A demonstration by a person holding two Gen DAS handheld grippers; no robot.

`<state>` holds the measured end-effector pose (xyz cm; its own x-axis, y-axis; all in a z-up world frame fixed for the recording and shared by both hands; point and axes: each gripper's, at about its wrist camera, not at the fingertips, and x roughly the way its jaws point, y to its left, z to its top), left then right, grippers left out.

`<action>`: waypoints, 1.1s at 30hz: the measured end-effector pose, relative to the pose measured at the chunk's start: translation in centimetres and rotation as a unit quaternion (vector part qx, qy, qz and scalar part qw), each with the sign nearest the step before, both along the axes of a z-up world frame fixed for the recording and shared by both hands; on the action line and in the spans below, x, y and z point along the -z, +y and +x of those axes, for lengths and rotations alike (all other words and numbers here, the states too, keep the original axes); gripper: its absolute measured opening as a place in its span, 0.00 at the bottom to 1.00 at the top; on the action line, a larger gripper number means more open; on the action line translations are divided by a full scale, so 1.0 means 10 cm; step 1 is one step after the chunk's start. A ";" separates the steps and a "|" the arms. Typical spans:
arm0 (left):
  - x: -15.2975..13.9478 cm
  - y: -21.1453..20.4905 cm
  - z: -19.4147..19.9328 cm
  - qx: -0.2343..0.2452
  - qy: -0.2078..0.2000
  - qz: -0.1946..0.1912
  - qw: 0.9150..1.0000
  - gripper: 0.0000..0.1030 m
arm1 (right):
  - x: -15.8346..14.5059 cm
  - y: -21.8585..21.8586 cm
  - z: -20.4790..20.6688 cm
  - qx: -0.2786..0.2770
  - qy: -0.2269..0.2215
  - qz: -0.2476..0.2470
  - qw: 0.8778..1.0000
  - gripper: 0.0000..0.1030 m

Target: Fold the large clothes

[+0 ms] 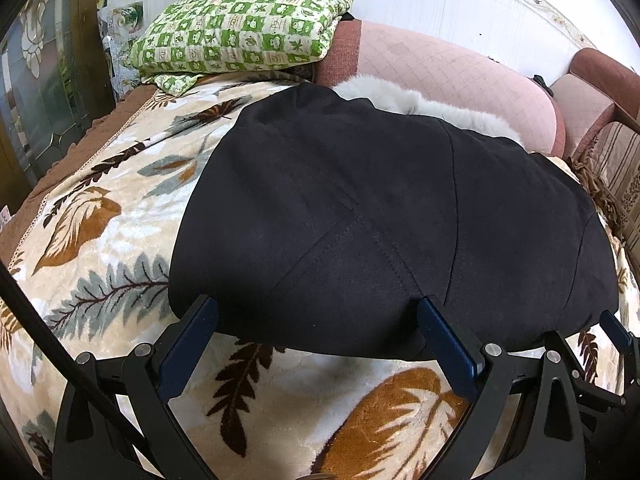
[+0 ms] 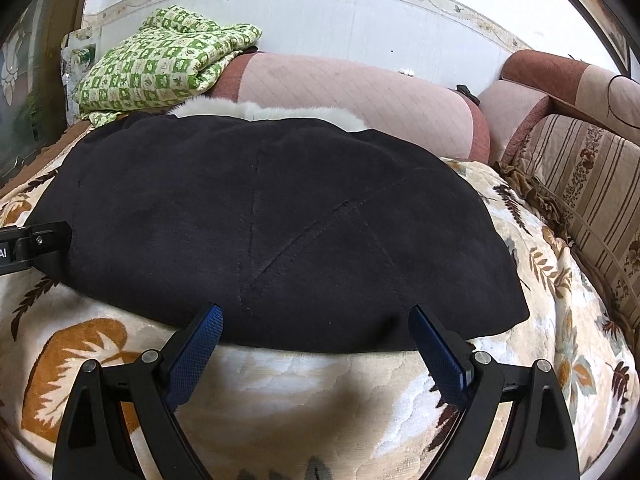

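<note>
A large black coat (image 1: 380, 216) with a grey-white fur collar (image 1: 404, 100) lies flat on a leaf-patterned blanket (image 1: 100, 240). My left gripper (image 1: 318, 308) is open, its blue fingertips at the coat's near hem, holding nothing. The coat also fills the right wrist view (image 2: 260, 220), fur collar (image 2: 260, 110) at the far side. My right gripper (image 2: 316, 316) is open at the near hem, empty. The left gripper's body (image 2: 36, 244) shows at the left edge of the right wrist view, and the right gripper's fingers (image 1: 614, 326) at the right edge of the left view.
A folded green checked quilt (image 1: 240, 28) sits at the back left. Pink cushions (image 1: 452, 72) line the white wall behind the coat. A striped sofa back (image 2: 588, 184) runs along the right. A dark wooden glass door (image 1: 44, 80) stands at the left.
</note>
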<state>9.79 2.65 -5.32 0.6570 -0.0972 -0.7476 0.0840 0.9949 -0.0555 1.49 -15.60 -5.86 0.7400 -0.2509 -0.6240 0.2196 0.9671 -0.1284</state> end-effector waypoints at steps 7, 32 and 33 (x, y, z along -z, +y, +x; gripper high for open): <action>0.00 0.00 0.00 0.000 0.001 -0.002 1.000 0.96 | 0.00 -0.01 0.00 0.004 0.003 0.003 1.000 0.93; -0.02 -0.02 -0.01 0.004 -0.001 -0.005 1.000 0.96 | 0.00 0.00 -0.01 0.001 0.002 0.005 1.000 0.93; -0.01 -0.02 -0.01 0.004 0.000 -0.006 1.000 0.96 | -0.01 0.00 -0.01 0.000 0.001 0.004 1.000 0.93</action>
<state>9.72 2.46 -5.21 0.6561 -0.1123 -0.7463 0.0926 0.9934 -0.0680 1.41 -15.59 -5.79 0.7382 -0.2466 -0.6279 0.2200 0.9679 -0.1215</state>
